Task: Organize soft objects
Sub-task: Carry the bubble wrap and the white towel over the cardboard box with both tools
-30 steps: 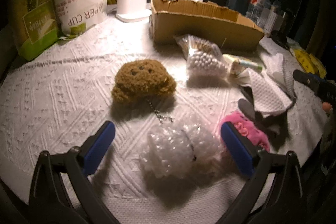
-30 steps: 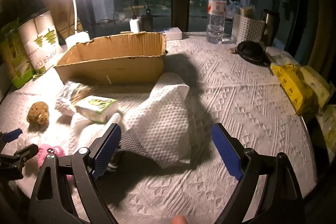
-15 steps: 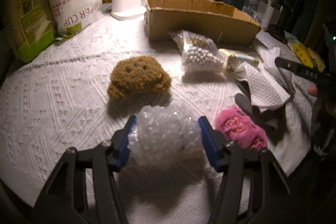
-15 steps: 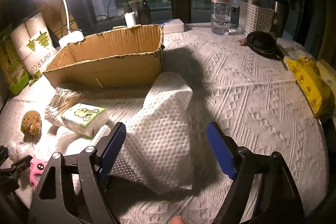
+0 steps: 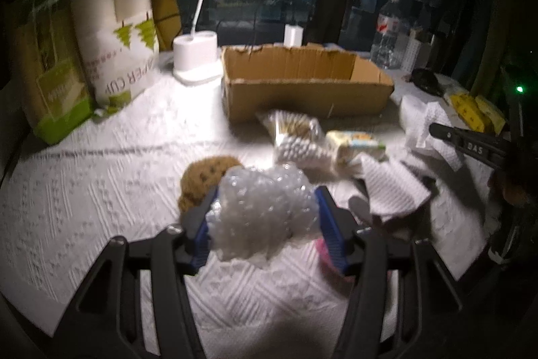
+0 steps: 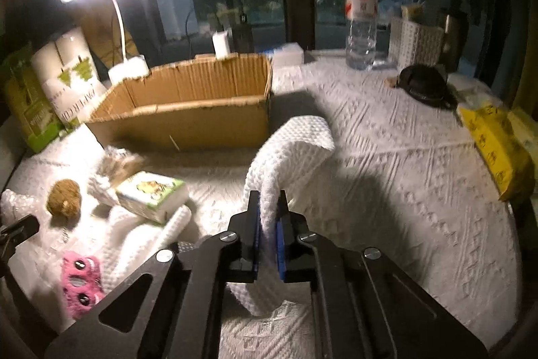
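My left gripper is shut on a wad of clear bubble wrap and holds it above the table. My right gripper is shut on a white waffle cloth, which arches up over its fingers. A brown plush lies behind the bubble wrap; it also shows in the right wrist view. A pink plush lies near the front edge. A bag of white beads and a tissue pack lie before the open cardboard box.
A desk lamp and paper cup packs stand at the back left. A water bottle, a white basket, a black pouch and yellow packs sit to the right.
My left gripper closed on the bubble wrap and lifted it. My right gripper closed on the white cloth and raised its edge.
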Motion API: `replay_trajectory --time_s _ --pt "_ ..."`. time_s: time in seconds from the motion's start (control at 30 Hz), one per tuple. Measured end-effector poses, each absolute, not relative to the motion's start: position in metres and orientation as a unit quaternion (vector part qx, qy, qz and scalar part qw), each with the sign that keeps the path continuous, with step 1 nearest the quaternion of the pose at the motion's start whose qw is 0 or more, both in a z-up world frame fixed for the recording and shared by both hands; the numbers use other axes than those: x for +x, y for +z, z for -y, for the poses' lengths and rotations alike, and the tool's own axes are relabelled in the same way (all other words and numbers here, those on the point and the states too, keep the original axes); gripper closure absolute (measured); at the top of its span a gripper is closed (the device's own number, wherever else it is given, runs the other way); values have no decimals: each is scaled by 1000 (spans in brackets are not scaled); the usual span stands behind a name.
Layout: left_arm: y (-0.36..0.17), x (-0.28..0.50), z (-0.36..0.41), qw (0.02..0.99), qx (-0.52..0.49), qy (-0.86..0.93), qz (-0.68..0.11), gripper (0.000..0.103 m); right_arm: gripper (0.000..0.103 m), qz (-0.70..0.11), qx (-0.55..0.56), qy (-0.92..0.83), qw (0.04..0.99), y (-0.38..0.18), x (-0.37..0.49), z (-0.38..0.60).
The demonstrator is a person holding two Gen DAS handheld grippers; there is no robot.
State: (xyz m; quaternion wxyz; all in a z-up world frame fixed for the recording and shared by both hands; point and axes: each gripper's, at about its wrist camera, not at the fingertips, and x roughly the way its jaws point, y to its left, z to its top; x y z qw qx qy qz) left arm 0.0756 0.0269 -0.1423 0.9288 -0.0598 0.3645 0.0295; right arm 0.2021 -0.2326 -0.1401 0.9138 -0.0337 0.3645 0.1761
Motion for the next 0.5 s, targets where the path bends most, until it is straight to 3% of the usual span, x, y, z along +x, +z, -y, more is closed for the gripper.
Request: replay_trajectory --time_s 0.5 --pt "-92 104 -19 953 -52 12 -297 46 95 -284 -23 203 937 -73 193 244"
